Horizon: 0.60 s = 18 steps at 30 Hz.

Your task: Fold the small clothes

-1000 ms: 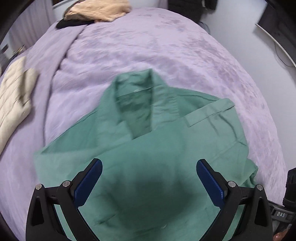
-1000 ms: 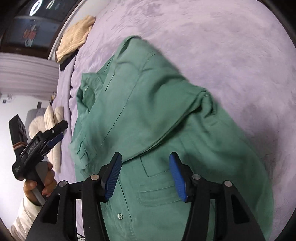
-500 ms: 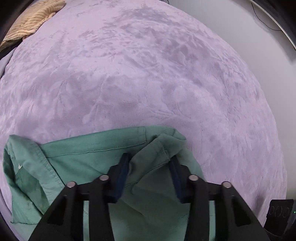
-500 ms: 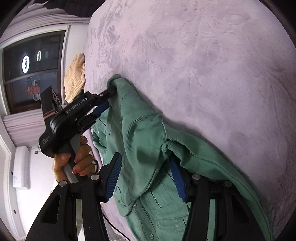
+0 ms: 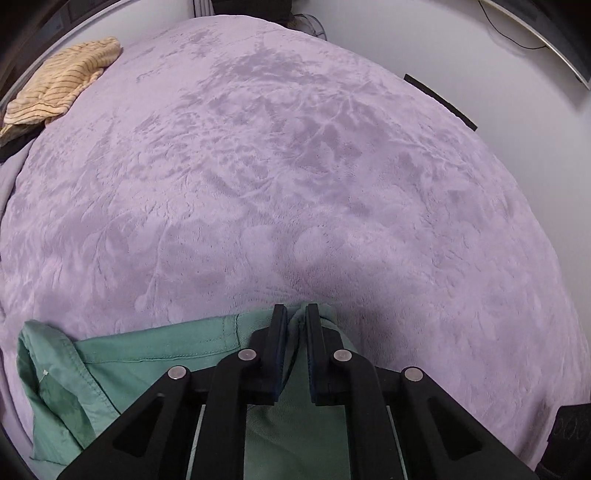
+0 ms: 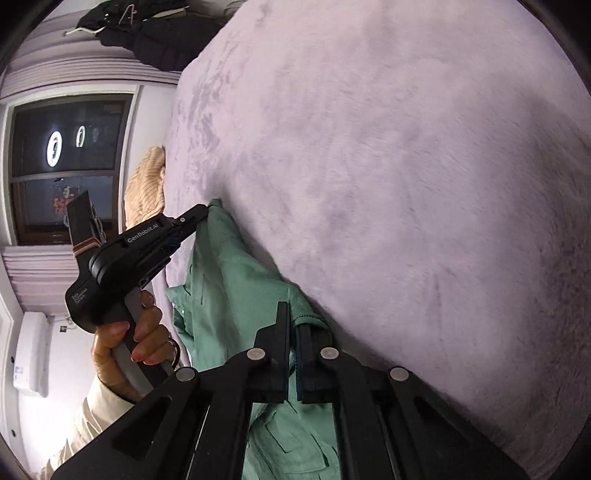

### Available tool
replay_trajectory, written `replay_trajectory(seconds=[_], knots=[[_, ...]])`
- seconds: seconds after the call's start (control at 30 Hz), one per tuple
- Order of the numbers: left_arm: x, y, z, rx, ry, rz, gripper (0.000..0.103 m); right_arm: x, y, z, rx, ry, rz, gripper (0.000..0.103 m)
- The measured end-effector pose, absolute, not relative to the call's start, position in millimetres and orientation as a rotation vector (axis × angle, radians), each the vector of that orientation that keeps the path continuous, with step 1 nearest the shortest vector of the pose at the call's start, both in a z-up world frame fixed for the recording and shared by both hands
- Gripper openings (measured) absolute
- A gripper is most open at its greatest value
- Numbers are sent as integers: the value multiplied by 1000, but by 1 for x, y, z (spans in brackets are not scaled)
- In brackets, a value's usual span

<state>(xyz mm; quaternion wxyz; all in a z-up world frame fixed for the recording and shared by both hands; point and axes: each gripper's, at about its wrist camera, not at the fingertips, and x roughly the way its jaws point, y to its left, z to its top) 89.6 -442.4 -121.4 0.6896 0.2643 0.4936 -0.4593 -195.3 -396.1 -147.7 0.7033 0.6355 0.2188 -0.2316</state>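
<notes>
My left gripper (image 5: 295, 314) and right gripper (image 6: 293, 325) each pinch the crumpled green shirt (image 5: 155, 354) along its edge on the plush lilac blanket (image 5: 295, 166) filling the upper frame.

The shirt (image 5: 122, 373) lies on the blanket (image 5: 295, 177), at the near edge of the left wrist view, its collar to the left. The left gripper (image 5: 295, 314) is closed on the shirt's far edge, right of the collar. A striped garment (image 5: 59, 92) sits at the blanket's far left corner, well apart from the shirt. In the right wrist view the shirt runs from the right gripper (image 6: 293, 325), which pinches a fold at the near end, away to the left gripper (image 6: 201, 218) clamped on its far end. The left hand (image 6: 129, 347) is left of the shirt. Dark clothes (image 6: 147, 33) hang beyond the blanket's far end.
</notes>
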Motion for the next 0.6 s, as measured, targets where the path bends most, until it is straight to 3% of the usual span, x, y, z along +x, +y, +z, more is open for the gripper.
replay_trajectory(seconds=[0.33,0.6], knots=[[124,-412,-60,576,1005,-987,11,-217,-385,-125,1363,549,-522,7],[104,-332,-78,514,1103,-945,11,-169,-374,-83,1149,622,-370,7]])
